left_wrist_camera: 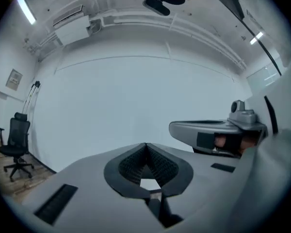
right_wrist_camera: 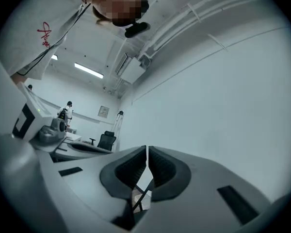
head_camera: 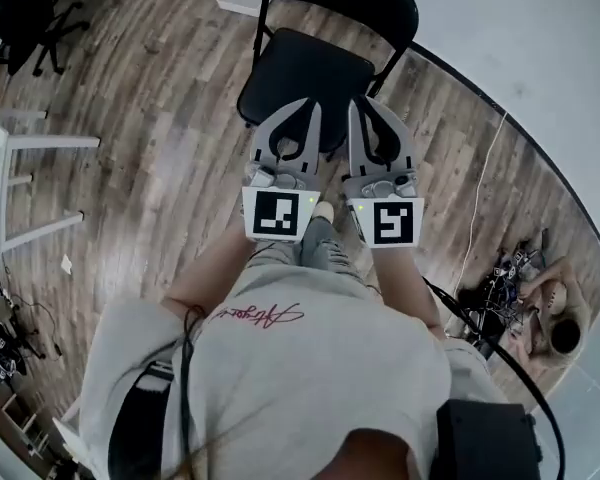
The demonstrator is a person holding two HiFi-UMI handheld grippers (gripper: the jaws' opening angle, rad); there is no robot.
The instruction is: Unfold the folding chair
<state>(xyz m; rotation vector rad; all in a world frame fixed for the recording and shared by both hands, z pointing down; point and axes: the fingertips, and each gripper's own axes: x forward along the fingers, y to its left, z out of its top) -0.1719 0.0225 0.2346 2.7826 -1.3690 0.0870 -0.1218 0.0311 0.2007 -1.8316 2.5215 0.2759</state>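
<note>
Black, with a padded seat and a thin metal frame, the folding chair [head_camera: 300, 73] stands opened on the brown wood-plank floor [head_camera: 160, 138], seat flat and backrest on the far side. It is just beyond the person's feet. The left gripper [head_camera: 302, 108] and right gripper [head_camera: 365, 105] are held side by side near the chair, their tips overlapping the seat's near edge in the head view. Each gripper view faces a plain white wall [left_wrist_camera: 136, 91]. The left gripper's jaws [left_wrist_camera: 146, 145] are pressed together with nothing between them. The right gripper's jaws [right_wrist_camera: 147, 148] are likewise closed and empty. A black office chair [head_camera: 30, 13] stands at the far left.
</note>
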